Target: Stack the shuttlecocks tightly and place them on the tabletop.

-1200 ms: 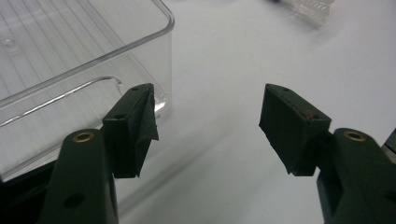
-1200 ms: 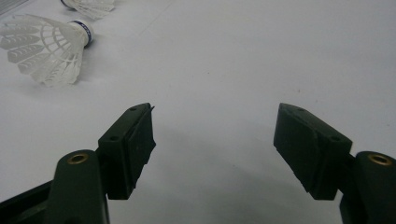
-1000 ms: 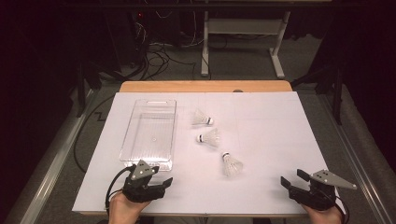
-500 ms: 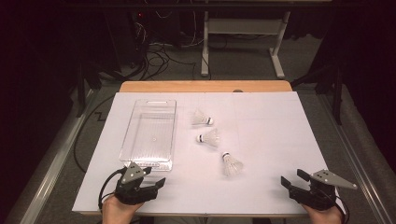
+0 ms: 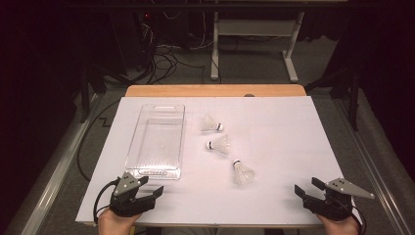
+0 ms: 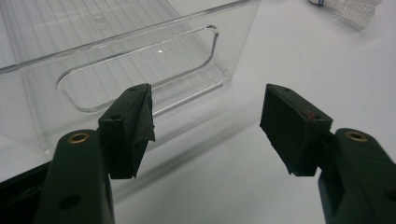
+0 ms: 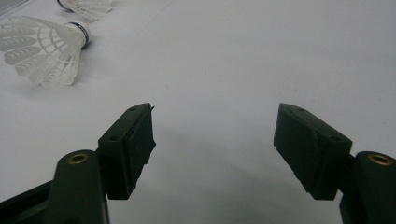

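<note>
The clear tray [image 5: 156, 139] lies on the bench's [image 5: 274, 127] left half, three shuttlecocks [image 5: 218, 144] just to its right. The left tongs [image 5: 147, 198] rest near its front end, jaws apart. The right tongs [image 5: 306, 188] sit at the front right corner, also apart, holding nothing.

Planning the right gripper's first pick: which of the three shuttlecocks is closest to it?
The shuttlecock nearest the table's front edge, also the rightmost. It lies cork pointing away from the person; the other two sit farther back, nearer the clear bin.
</note>
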Motion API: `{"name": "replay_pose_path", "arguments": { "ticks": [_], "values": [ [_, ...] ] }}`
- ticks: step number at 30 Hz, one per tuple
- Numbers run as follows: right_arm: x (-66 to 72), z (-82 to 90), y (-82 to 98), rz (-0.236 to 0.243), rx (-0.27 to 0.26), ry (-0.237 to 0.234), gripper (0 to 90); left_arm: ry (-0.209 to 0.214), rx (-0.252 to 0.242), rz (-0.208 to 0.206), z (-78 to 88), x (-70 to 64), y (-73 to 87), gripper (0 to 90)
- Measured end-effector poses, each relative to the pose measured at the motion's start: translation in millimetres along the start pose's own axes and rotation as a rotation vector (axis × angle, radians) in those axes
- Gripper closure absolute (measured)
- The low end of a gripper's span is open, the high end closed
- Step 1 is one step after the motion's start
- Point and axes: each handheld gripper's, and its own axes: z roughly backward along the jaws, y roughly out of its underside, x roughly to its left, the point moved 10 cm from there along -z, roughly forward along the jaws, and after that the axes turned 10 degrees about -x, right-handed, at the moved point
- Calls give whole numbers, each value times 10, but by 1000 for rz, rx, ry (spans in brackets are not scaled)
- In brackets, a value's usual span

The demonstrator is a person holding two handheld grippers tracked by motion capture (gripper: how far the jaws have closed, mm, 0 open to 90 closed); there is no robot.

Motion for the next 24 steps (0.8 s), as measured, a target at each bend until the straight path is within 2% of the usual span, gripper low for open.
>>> {"name": "replay_pose_path", "arguments": {
  "ticks": [7,24],
  "values": [
    [6,-11,-7,0,0,-2,293,-32,-24,33,59,89,19,354],
    [13,-29,-22,5,-4,-6,293,-83,-59,84,130,275,85,359]
  ]
}}
